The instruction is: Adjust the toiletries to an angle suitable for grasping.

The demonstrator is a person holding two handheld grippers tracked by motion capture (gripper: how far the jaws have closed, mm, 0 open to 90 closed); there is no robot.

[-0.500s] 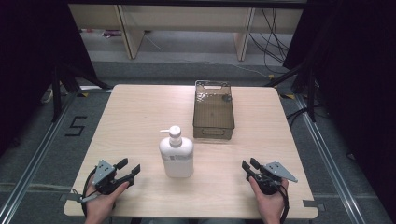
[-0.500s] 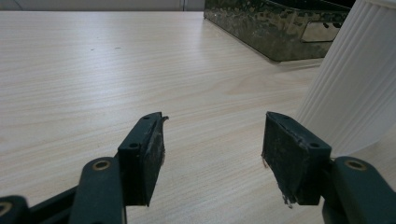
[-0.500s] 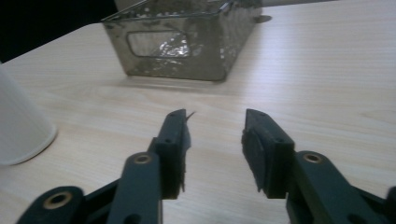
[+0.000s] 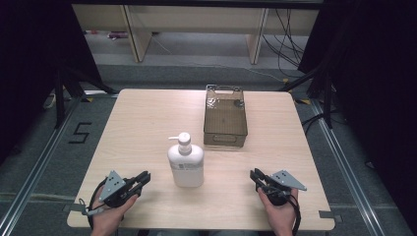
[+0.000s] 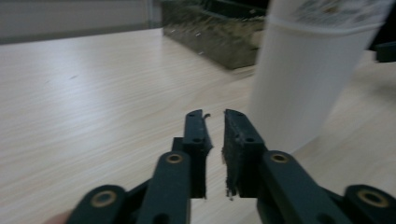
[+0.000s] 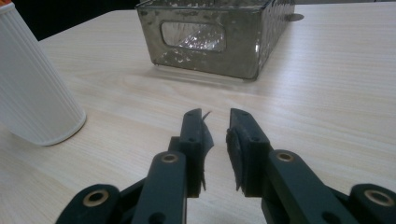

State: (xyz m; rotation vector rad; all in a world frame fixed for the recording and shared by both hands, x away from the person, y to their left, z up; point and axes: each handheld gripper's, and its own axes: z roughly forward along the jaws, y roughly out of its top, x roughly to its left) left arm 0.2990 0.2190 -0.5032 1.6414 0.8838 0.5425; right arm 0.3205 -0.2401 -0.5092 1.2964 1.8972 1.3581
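A white pump bottle [image 4: 186,164] stands upright near the middle of the wooden table [image 4: 142,123]. Behind it and to the right sits a dark see-through basket [image 4: 223,139], which looks empty. My left gripper [image 4: 145,176] rests at the table's front left, held by a hand, pointing toward the bottle. In the left gripper view its jaws [image 5: 215,114] are nearly together with nothing between them, and the bottle [image 5: 303,79] stands close on the right. My right gripper [image 4: 255,173] rests at the front right. Its jaws [image 6: 215,114] show a thin slit and hold nothing. They face the basket [image 6: 205,39], and the bottle [image 6: 32,93] is at left.
The table's edges drop to a grey floor with metal rails on both sides. Shelving and cables stand beyond the far edge. Bare tabletop lies to the left of the bottle and between the two grippers.
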